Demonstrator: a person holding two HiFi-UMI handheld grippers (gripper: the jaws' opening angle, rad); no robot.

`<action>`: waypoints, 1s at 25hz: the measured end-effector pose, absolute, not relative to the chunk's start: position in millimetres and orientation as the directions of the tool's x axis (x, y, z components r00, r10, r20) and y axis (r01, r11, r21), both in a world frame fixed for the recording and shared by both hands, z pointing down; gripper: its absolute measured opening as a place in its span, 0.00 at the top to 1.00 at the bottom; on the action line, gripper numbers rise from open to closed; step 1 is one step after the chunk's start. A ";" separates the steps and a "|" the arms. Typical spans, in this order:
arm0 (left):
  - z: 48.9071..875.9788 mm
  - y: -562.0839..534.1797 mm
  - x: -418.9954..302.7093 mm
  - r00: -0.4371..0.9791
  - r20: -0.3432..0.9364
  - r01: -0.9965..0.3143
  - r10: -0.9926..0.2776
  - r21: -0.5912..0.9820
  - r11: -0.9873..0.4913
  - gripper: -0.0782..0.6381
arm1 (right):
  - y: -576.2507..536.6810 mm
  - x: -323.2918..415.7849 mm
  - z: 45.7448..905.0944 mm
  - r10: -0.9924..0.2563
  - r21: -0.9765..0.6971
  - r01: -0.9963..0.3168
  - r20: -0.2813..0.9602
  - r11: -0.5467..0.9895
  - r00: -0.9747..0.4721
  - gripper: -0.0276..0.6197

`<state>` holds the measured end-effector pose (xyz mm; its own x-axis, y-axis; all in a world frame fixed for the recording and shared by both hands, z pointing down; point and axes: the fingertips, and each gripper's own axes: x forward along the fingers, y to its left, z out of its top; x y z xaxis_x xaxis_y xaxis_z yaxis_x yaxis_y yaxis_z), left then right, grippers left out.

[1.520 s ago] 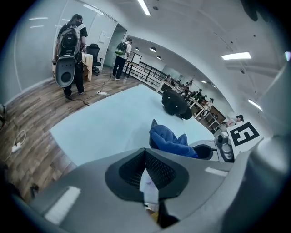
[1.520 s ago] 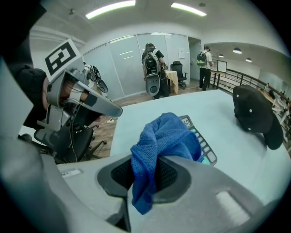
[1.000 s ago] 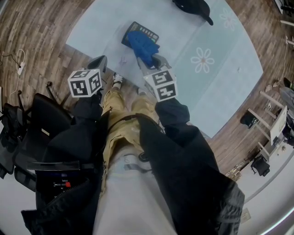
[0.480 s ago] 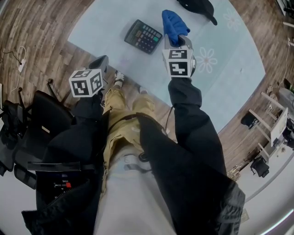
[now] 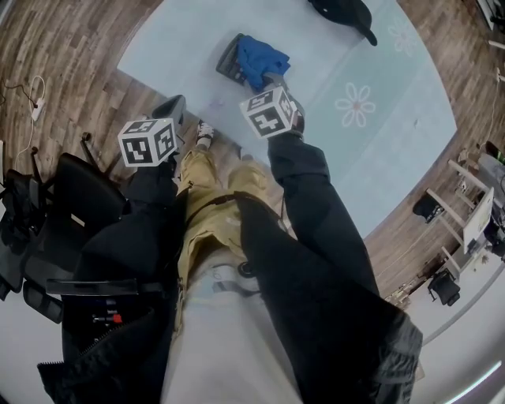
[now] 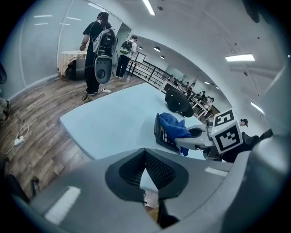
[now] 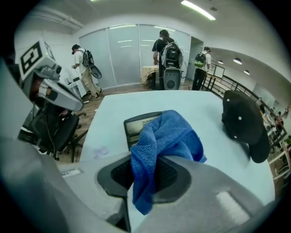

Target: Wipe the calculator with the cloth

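A dark calculator [image 5: 229, 61] lies on the pale blue table [image 5: 173, 39], near its front edge. The blue cloth [image 5: 261, 58] covers the calculator's right part. My right gripper [image 5: 272, 79] is shut on the cloth and holds it against the calculator. In the right gripper view the cloth [image 7: 166, 136] bunches out between the jaws of the right gripper [image 7: 145, 175], and the calculator's display [image 7: 138, 124] shows behind it. My left gripper [image 5: 169, 108] hangs off the table's front edge, away from the calculator. Seen from the left gripper view, the left gripper [image 6: 145, 159] is shut on nothing.
A black cap [image 5: 345, 11] lies at the far side of the table. A black office chair [image 5: 59, 213] stands at my left, and a cable [image 5: 35, 106] trails on the wood floor. People with backpacks [image 6: 97, 41] stand beyond the table.
Half a second ago the right gripper held the cloth off to the right of the bare calculator. It has since swung back left and laid the cloth on it. The left gripper stayed put.
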<state>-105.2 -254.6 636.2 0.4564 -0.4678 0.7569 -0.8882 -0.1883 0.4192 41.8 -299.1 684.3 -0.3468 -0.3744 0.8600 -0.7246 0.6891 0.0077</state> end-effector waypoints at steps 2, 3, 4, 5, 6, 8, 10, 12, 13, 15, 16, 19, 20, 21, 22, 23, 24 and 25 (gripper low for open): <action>633.8 -256.3 -102.5 0.462 0.752 -0.885 -0.470 0.424 -0.193 0.89 | -284.9 31.7 684.8 -0.346 -0.001 -0.685 0.863 0.729 -0.369 0.84; 632.1 -257.3 -101.0 0.465 0.749 -0.884 -0.471 0.425 -0.196 0.89 | -278.3 27.9 685.1 -0.332 -0.006 -0.668 0.864 0.744 -0.378 0.84; 630.3 -258.7 -99.6 0.468 0.746 -0.882 -0.473 0.426 -0.201 0.89 | -272.8 25.1 685.3 -0.321 -0.013 -0.656 0.865 0.754 -0.386 0.84; 628.4 -260.5 -98.4 0.470 0.744 -0.881 -0.476 0.425 -0.205 0.89 | -268.4 23.0 685.3 -0.310 -0.022 -0.649 0.865 0.760 -0.394 0.84; 626.5 -262.5 -97.3 0.471 0.741 -0.881 -0.478 0.424 -0.210 0.89 | -264.6 21.1 684.8 -0.301 -0.033 -0.644 0.865 0.764 -0.402 0.84; 622.2 -265.8 -94.9 0.474 0.736 -0.879 -0.483 0.422 -0.221 0.89 | -256.7 18.2 682.2 -0.285 -0.054 -0.633 0.861 0.772 -0.421 0.84; 615.9 -267.9 -92.5 0.477 0.730 -0.878 -0.489 0.419 -0.232 0.89 | -248.3 17.0 675.9 -0.276 -0.070 -0.625 0.855 0.778 -0.439 0.84; 607.1 -271.5 -90.0 0.481 0.721 -0.876 -0.498 0.416 -0.244 0.89 | -243.7 18.3 663.4 -0.288 -0.081 -0.635 0.842 0.768 -0.456 0.84; 601.7 -274.5 -87.8 0.485 0.715 -0.874 -0.504 0.416 -0.252 0.89 | -243.5 20.8 654.4 -0.304 -0.086 -0.650 0.832 0.755 -0.464 0.84; 588.4 -282.3 -79.9 0.497 0.697 -0.867 -0.517 0.415 -0.274 0.89 | -246.3 29.4 631.9 -0.352 -0.099 -0.695 0.806 0.713 -0.476 0.84; 580.3 -285.7 -74.1 0.506 0.687 -0.862 -0.522 0.416 -0.288 0.89 | -248.1 34.9 619.1 -0.380 -0.110 -0.721 0.790 0.684 -0.481 0.84; 548.0 -290.8 -55.2 0.538 0.651 -0.843 -0.536 0.418 -0.339 0.89 | -253.7 47.3 576.6 -0.468 -0.165 -0.796 0.732 0.582 -0.494 0.84; 534.4 -295.0 -49.2 0.551 0.632 -0.835 -0.545 0.415 -0.363 0.89 | -259.0 50.1 560.5 -0.506 -0.178 -0.816 0.707 0.549 -0.494 0.84; 519.6 -302.5 -42.2 0.567 0.606 -0.824 -0.558 0.410 -0.392 0.89 | -267.5 53.6 543.4 -0.550 -0.178 -0.834 0.677 0.522 -0.489 0.84; 503.8 -312.6 -33.8 0.585 0.574 -0.811 -0.572 0.402 -0.426 0.89 | -277.7 58.2 525.4 -0.597 -0.167 -0.850 0.645 0.500 -0.478 0.84; 487.7 -323.1 -24.4 0.605 0.540 -0.796 -0.585 0.390 -0.463 0.89 | -287.3 63.5 506.6 -0.639 -0.151 -0.863 0.613 0.482 -0.464 0.84; 471.4 -332.0 -15.1 0.624 0.504 -0.781 -0.597 0.377 -0.498 0.89 | -294.9 69.0 487.3 -0.676 -0.135 -0.874 0.582 0.468 -0.452 0.84; 455.2 -338.7 -7.2 0.640 0.469 -0.768 -0.608 0.362 -0.529 0.89 | -300.6 73.4 466.9 -0.709 -0.124 -0.881 0.548 0.456 -0.444 0.84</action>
